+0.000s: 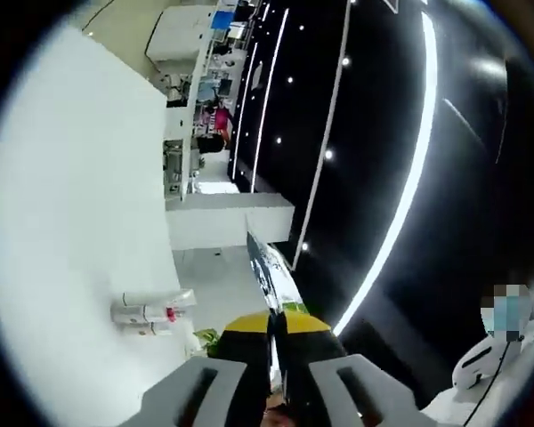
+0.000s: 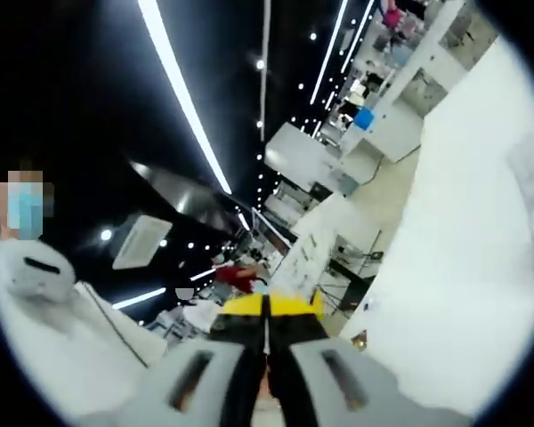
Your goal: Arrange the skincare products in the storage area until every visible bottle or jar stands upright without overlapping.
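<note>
The left tongs [image 1: 273, 342] have black jaws tipped with yellow, set on pale grey moulded arms with dark slots. The right tongs [image 2: 267, 311] match: yellow tips, black jaws, grey slotted arms. The person wears a white top [image 2: 49, 311] with a thin dark cord.

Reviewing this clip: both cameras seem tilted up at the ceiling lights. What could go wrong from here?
1. The left claw and right claw are shut and aimed away from the table, so reaching down now would be nearly blind.
2. The white bottles lie near the table edge; a careless approach might knock them off.
</note>
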`<move>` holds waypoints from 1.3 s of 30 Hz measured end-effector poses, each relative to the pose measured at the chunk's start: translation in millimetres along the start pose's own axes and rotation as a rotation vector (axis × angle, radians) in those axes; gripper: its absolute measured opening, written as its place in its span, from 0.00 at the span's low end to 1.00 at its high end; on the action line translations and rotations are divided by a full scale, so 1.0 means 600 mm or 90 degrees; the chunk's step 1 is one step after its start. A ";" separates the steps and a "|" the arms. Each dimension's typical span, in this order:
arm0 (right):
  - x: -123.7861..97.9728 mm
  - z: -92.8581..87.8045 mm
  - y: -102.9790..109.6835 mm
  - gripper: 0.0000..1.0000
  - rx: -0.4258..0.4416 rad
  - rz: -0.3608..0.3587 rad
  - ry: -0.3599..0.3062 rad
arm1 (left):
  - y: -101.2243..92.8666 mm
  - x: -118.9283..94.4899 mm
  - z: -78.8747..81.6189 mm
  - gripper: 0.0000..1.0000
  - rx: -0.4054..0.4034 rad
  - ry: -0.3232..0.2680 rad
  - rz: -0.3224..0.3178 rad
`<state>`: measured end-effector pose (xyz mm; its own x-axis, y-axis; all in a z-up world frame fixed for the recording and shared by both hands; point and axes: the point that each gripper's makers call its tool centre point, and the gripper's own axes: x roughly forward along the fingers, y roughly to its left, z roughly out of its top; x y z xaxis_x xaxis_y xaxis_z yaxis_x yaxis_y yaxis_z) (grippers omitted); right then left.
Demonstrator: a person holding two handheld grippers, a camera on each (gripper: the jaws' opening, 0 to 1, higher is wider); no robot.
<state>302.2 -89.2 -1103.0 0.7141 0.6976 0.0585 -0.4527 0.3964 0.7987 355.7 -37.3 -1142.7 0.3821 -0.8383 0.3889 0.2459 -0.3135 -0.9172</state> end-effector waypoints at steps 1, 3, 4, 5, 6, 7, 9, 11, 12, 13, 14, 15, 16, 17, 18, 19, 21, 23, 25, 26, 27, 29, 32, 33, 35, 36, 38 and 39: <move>-0.004 -0.005 -0.003 0.00 -0.001 0.000 0.006 | -0.003 0.001 -0.002 0.01 -0.012 0.007 0.000; -0.009 -0.007 -0.006 0.00 0.002 0.002 0.006 | -0.004 0.002 -0.003 0.01 -0.011 0.012 0.001; -0.013 -0.007 -0.009 0.00 -0.006 -0.005 0.003 | -0.007 0.004 -0.006 0.01 -0.008 0.016 0.003; -0.016 -0.008 -0.008 0.00 -0.016 -0.004 0.007 | -0.009 0.005 -0.008 0.01 -0.006 0.020 0.005; -0.017 -0.008 -0.007 0.00 -0.019 -0.004 0.007 | -0.011 0.006 -0.009 0.01 -0.004 0.022 0.004; -0.019 -0.009 -0.011 0.01 -0.031 -0.014 0.007 | -0.016 0.009 -0.013 0.01 -0.001 0.031 0.001; -0.022 -0.014 -0.011 0.05 -0.043 -0.011 0.014 | -0.026 0.015 -0.025 0.00 0.002 0.054 -0.011; -0.017 -0.020 -0.006 0.14 -0.037 -0.003 0.014 | -0.034 0.021 -0.038 0.00 0.004 0.074 -0.019; -0.015 -0.024 -0.005 0.14 -0.040 -0.004 0.020 | -0.037 0.022 -0.045 0.00 0.007 0.088 -0.023; -0.012 -0.033 -0.004 0.14 -0.053 -0.005 0.037 | -0.041 0.024 -0.055 0.00 0.008 0.103 -0.026; -0.009 -0.034 -0.004 0.14 -0.053 -0.009 0.037 | -0.042 0.025 -0.061 0.00 0.010 0.113 -0.025; -0.006 -0.036 -0.007 0.14 -0.052 -0.014 0.038 | -0.042 0.025 -0.066 0.00 0.016 0.124 -0.023; -0.005 -0.036 -0.007 0.14 -0.052 -0.013 0.038 | -0.044 0.023 -0.077 0.00 0.024 0.149 -0.022; -0.004 -0.035 -0.004 0.14 -0.053 -0.010 0.036 | -0.044 0.023 -0.081 0.00 0.030 0.159 -0.019; -0.003 -0.033 -0.003 0.14 -0.054 -0.008 0.032 | -0.046 0.022 -0.084 0.00 0.030 0.166 -0.021; -0.001 -0.031 -0.001 0.14 -0.055 -0.007 0.027 | -0.047 0.022 -0.087 0.00 0.029 0.174 -0.022; 0.002 -0.031 -0.001 0.12 -0.054 -0.004 0.026 | -0.050 0.018 -0.090 0.00 0.033 0.189 -0.024; 0.005 -0.033 0.000 0.07 -0.050 0.001 0.028 | -0.052 0.014 -0.093 0.00 0.038 0.202 -0.024; 0.008 -0.039 0.001 0.06 -0.044 0.009 0.033 | -0.057 0.009 -0.093 0.00 0.043 0.204 -0.021; 0.009 -0.040 0.001 0.05 -0.041 0.010 0.034 | -0.057 0.008 -0.094 0.01 0.045 0.205 -0.020; 0.010 -0.040 0.001 0.04 -0.040 0.010 0.034 | -0.058 0.007 -0.094 0.01 0.047 0.206 -0.019; 0.014 -0.049 -0.003 0.02 -0.031 0.013 0.034 | -0.062 0.004 -0.103 0.01 0.065 0.208 -0.009; 0.016 -0.049 -0.003 0.01 -0.025 0.013 0.028 | -0.061 0.004 -0.101 0.02 0.076 0.203 -0.002; 0.016 -0.049 -0.002 0.00 -0.023 0.016 0.025 | -0.063 0.004 -0.102 0.02 0.095 0.204 -0.005; 0.013 -0.049 -0.005 0.00 -0.026 0.009 0.018 | -0.059 0.004 -0.110 0.06 0.140 0.220 0.005; 0.011 -0.047 -0.008 0.00 -0.025 0.003 0.009 | -0.056 0.001 -0.119 0.08 0.144 0.241 0.015; 0.008 -0.042 -0.011 0.00 -0.015 0.003 -0.010 | -0.056 0.000 -0.130 0.12 0.135 0.264 0.016; 0.006 -0.036 -0.012 0.00 -0.005 0.004 -0.025 | -0.050 -0.002 -0.127 0.13 0.135 0.266 0.021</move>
<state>296.1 -76.7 -1121.5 0.7318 0.6760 0.0870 -0.4610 0.3969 0.7937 280.2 -60.8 -1122.3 0.0128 -0.9678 0.2514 0.4333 -0.2212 -0.8737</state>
